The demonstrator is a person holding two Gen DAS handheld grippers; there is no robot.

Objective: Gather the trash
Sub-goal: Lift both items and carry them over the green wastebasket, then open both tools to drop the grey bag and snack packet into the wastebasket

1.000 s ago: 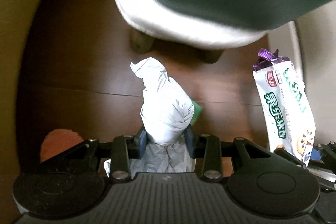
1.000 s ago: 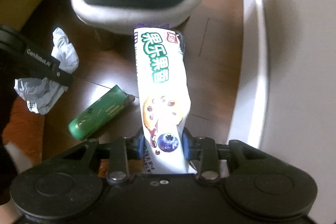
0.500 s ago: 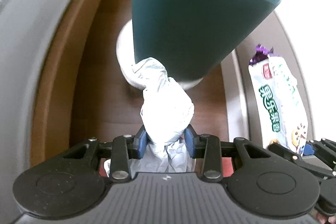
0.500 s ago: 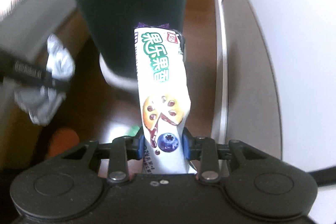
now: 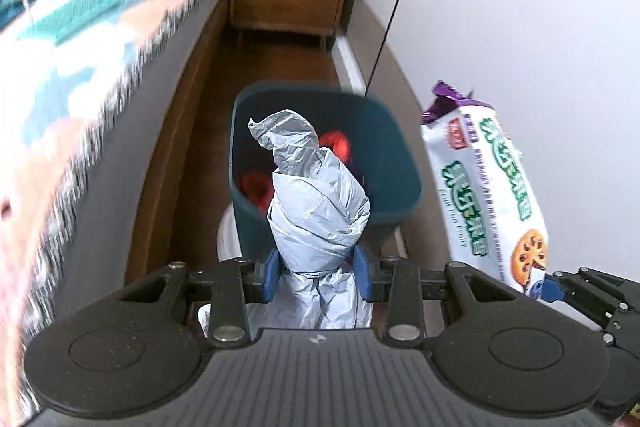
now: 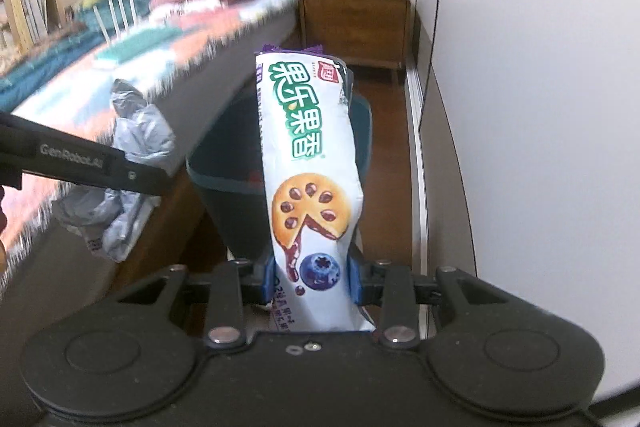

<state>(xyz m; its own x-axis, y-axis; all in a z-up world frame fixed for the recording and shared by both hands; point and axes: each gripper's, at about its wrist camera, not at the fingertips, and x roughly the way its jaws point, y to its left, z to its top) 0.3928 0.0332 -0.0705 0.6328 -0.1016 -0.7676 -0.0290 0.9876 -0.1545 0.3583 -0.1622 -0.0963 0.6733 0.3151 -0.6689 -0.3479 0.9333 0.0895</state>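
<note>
**Above the bin, both grippers loaded**

Over the dark teal bin, the left gripper is clamped on a crumpled grey plastic bag, its blue pads pinching the bag's twisted waist so the loose top stands up clear of the fingers. Beside it, the right gripper is clamped on the lower end of a biscuit wrapper, which stands upright and hides much of the bin's mouth in that view. Gripping each piece low probably leaves most of its length free to fall away once the jaws part.

Something red already lies inside the bin, though blur makes it hard to name. The bin stands on the wooden floor in the narrow gap between the bed and the white wall. Neither item is inside yet, so release looks like the step in hand.
</note>
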